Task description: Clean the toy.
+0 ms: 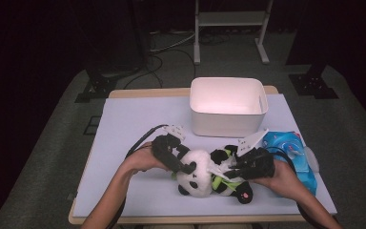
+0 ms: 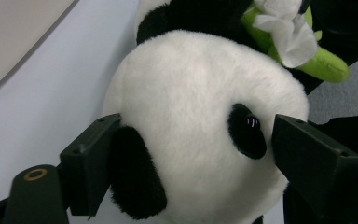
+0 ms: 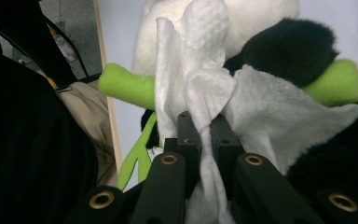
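In the high view, a plush panda lies on its back near the front edge of the worktop, between the left gripper at its head and the right gripper over its belly; a white bin stands toward the back edge and a blue wipes pack lies by the right edge. In the left gripper view, the jaws stand wide to either side of the panda's head, at most brushing the fur rather than squeezing it — the toy looks light, soft and squashy, so the rounded head or the torso would give the surest hold. In the right gripper view, the jaws are clenched on a white wipe, a thin, limp sheet draped against the panda's belly beside its green bamboo stalk — best pinched on a bunched fold, since it could tear or slip.
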A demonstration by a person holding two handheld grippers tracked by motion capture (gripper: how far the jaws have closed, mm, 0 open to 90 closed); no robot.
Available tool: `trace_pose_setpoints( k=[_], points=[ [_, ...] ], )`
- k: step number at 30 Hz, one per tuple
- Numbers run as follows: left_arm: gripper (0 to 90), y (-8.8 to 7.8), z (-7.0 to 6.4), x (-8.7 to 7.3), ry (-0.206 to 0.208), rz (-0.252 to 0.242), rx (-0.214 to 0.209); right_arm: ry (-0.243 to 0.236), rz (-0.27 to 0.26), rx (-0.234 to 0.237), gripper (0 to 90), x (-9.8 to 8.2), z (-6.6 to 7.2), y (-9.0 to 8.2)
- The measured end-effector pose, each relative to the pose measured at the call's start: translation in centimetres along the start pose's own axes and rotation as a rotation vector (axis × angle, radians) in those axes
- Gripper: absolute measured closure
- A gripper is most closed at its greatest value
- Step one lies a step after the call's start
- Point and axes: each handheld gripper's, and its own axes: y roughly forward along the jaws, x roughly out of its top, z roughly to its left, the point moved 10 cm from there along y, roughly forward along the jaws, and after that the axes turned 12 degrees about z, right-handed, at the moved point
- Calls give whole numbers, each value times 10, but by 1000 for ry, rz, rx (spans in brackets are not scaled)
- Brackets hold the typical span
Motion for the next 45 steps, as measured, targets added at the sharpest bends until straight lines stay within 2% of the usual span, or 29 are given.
trace_pose_setpoints(
  k=[7, 9, 15, 19, 21, 22, 25, 29, 32, 37, 45],
  points=[
    [86, 7, 5, -2, -60, 14, -65, -5, 8, 5, 848, -6, 3, 2],
    [77, 10, 4, -2, -58, 17, -82, -4, 5, 13, 848, -7, 4, 3],
    [86, 14, 4, -2, -55, 24, -106, -6, 14, -1, 847, -7, 5, 2],
    [225, 11, 2, 0, -17, 14, -75, -9, 6, -10, 847, -4, 4, -1],
    [262, 9, 2, 1, -4, 12, -62, -9, 3, -14, 848, -2, 3, -4],
    [279, 6, 1, 4, 23, 1, -33, -12, -6, -20, 848, 0, 3, -7],
    [301, 2, 0, 8, 54, -7, -3, -17, -26, -35, 847, 6, 1, -14],
    [307, -6, 2, 13, 125, 7, 69, -23, -43, -66, 847, 16, -5, -27],
    [308, -12, 3, 14, 155, 12, 109, -22, -62, -91, 847, 23, -11, -39],
    [307, -12, 1, 9, 184, 2, 119, -2, -82, -116, 846, 29, -24, -54],
    [296, -10, -2, 3, 172, -18, 114, 25, -44, -90, 846, 20, -29, -47]
  ],
)
